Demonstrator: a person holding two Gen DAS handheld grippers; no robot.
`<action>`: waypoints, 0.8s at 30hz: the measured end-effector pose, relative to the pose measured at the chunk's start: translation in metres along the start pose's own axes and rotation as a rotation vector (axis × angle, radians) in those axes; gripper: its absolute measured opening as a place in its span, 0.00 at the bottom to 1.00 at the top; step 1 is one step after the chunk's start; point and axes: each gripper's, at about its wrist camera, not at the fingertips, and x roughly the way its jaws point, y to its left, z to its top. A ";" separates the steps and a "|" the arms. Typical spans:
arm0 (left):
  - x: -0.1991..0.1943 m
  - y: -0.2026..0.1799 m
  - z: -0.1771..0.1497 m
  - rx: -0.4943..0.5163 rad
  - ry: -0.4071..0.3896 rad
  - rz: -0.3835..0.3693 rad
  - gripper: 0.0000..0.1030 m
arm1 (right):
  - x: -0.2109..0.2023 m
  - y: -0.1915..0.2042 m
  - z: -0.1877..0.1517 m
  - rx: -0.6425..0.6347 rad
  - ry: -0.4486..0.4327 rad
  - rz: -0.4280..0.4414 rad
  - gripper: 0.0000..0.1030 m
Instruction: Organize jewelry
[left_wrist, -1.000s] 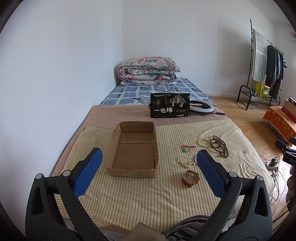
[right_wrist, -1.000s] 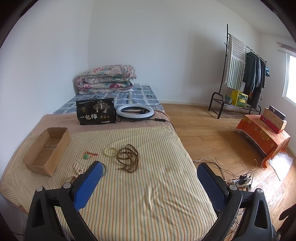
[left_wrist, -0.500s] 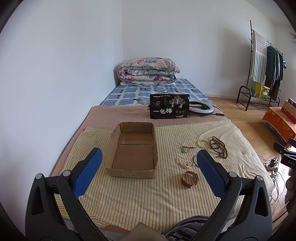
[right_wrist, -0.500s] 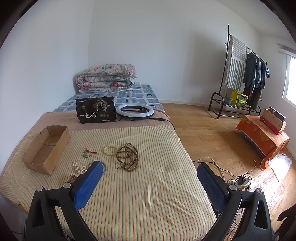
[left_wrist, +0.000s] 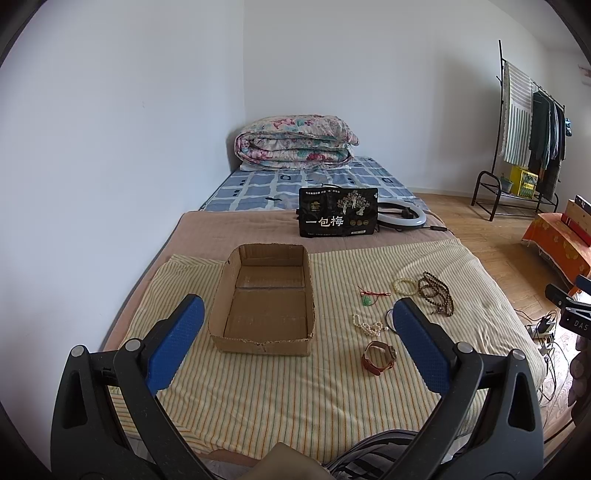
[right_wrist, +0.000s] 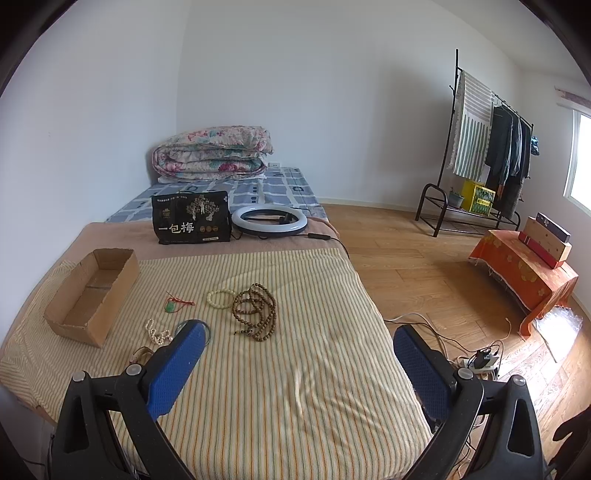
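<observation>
1. Left wrist view: the left gripper (left_wrist: 297, 325) hangs above the near edge of the bed with its blue fingers (left_wrist: 176, 345) spread wide apart and nothing between them.
2. Straight ahead at 12 o'clock, an open cardboard box (left_wrist: 264, 299) sits on the striped blanket (left_wrist: 258, 402); nothing lies inside it.
3. At about 2 o'clock from the box the jewelry is scattered on the blanket, all outside the box: a green pendant on a red cord (left_wrist: 370, 297), a pale bead bracelet (left_wrist: 404, 285) touching a long string of dark brown beads (left_wrist: 437, 298), and a white pearl strand (left_wrist: 367, 325).
4. A brown leather watch (left_wrist: 378, 357) lies nearest, at 4 o'clock from the box, just beside the left gripper's right finger.
5. Right wrist view: the right gripper (right_wrist: 299, 362) is also wide open and holds nothing, above bare blanket at the bed's right side.
6. From here the box (right_wrist: 94, 295) is at 10 o'clock, the brown beads (right_wrist: 255, 312) at 11 o'clock, with the pale bracelet (right_wrist: 220, 297), pendant (right_wrist: 173, 303) and pearls (right_wrist: 157, 332) to their left.
7. A thin ring-shaped bangle (right_wrist: 207, 329) and the watch (right_wrist: 142, 353) are partly hidden behind the right gripper's left finger.
8. Beyond the blanket at 12 o'clock stand a black printed bag (right_wrist: 192, 218) and a ring light (right_wrist: 269, 220), with a folded floral quilt (right_wrist: 212, 153) behind them.
</observation>
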 end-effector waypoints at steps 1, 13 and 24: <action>0.000 -0.001 0.001 0.001 0.001 0.000 1.00 | 0.000 0.000 0.000 0.000 -0.001 0.000 1.00; 0.002 0.002 -0.006 -0.002 -0.001 0.000 1.00 | 0.001 0.001 -0.002 -0.002 0.007 -0.003 1.00; 0.002 0.002 -0.005 -0.003 0.002 0.003 1.00 | 0.002 0.000 -0.003 -0.002 0.010 -0.006 1.00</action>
